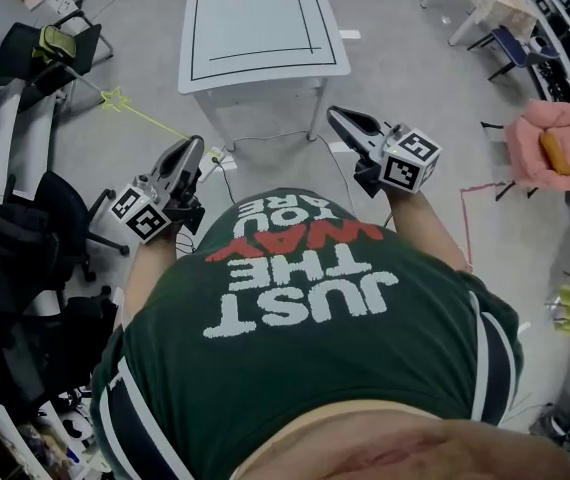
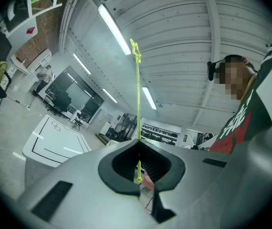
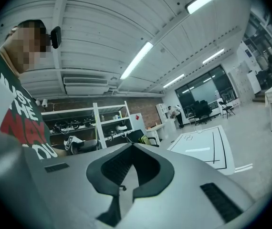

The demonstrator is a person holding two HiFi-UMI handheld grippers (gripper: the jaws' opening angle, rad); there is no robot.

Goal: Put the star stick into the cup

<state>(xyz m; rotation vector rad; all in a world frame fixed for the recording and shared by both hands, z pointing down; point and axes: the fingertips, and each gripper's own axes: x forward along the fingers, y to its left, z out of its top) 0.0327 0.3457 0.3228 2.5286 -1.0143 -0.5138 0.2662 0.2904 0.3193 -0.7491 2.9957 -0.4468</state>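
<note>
The star stick (image 1: 145,118) is a thin yellow-green rod with a small star (image 1: 115,98) at its far end. My left gripper (image 1: 195,148) is shut on its near end at waist height, and the stick slants away to the left over the floor. In the left gripper view the stick (image 2: 137,99) rises straight from the closed jaws of the left gripper (image 2: 138,141) to the star (image 2: 135,46). My right gripper (image 1: 335,116) is held beside it, shut on nothing, and the right gripper view shows the right gripper (image 3: 132,145) with its jaws together. No cup shows clearly in any view.
A white table (image 1: 265,58) marked with a black outline stands just ahead of both grippers. Black office chairs (image 1: 40,53) and desks crowd the left side. A pink armchair (image 1: 555,143) stands at the right. A cable (image 1: 255,138) trails on the floor under the table.
</note>
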